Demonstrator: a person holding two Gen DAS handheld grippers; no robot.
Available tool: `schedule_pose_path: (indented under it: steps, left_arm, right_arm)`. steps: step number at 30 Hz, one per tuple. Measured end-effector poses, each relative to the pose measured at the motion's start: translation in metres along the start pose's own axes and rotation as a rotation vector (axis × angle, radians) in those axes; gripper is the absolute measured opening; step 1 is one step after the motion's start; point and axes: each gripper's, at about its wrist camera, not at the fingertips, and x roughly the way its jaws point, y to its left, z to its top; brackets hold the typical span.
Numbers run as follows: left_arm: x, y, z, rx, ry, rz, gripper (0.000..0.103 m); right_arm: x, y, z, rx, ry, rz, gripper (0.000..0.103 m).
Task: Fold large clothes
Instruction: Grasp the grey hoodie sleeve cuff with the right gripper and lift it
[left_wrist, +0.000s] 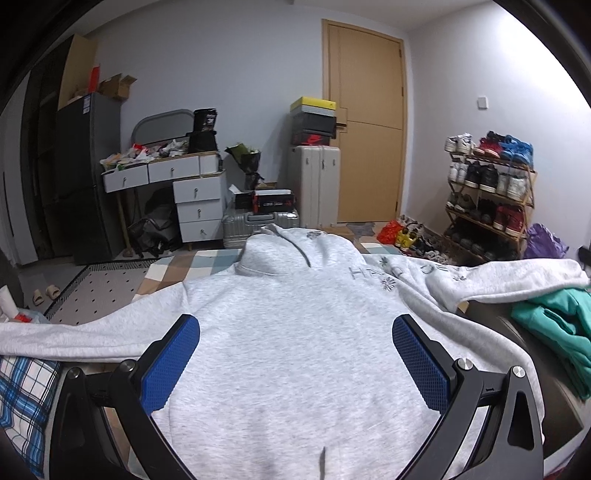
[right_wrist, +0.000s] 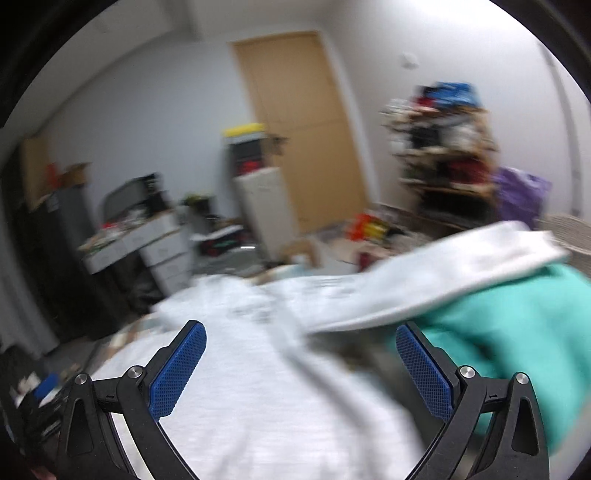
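A grey-walled bedroom with a tan wooden door (left_wrist: 365, 122) at the far side forms the backdrop. Left of the door stands a white upright suitcase (left_wrist: 314, 184) carrying stacked shoe boxes (left_wrist: 313, 120), the top one yellow-lidded and the lowest red and black with a red swoosh mark. Further left, a white drawer unit (left_wrist: 184, 192) is heaped with clutter, and a dark fridge (left_wrist: 85, 177) bears a small blue sticker whose print is too small to read. At the far right a wooden shoe rack (left_wrist: 487, 199) is crowded with trainers.

On the near surface lies the light grey hooded sweatshirt (left_wrist: 288, 350), spread flat with its hood pointing to the far side and its sleeves stretched out left and right. Grey lettering and flower-like motifs run along the right shoulder and sleeve, but the word cannot be read. The right sleeve rests against a teal folded garment (left_wrist: 554, 336) at the near right. A blue-and-white plaid cloth (left_wrist: 22, 398) sits at the near left.

The left gripper (left_wrist: 295, 362) hovers over the sweatshirt's body, blue pads wide apart, grasping nothing. The right gripper (right_wrist: 301, 369), in a blurred view, is likewise spread and empty above the sweatshirt beside the teal garment.
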Motion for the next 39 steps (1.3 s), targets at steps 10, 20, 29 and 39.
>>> schedule_pose_path:
  steps: [10, 20, 29, 39]
  left_arm:
    - [0.009, -0.009, -0.001, 0.025, 0.033, -0.002, 0.102]
    - [0.017, -0.010, -0.005, 0.034, 0.062, 0.019, 0.102]
    - [0.016, -0.008, -0.005, 0.042, 0.070, 0.030, 0.102]
    - [0.017, 0.010, -0.006, 0.052, 0.068, 0.064, 0.102]
  right_arm:
    - [0.054, -0.170, 0.040, 0.417, 0.306, -0.092, 0.092]
    - [0.091, -0.170, 0.074, 0.360, 0.263, -0.227, 0.023]
    - [0.093, -0.118, 0.166, 0.091, 0.098, -0.390, 0.007]
    - [0.095, -0.012, 0.243, -0.257, -0.131, -0.549, 0.006]
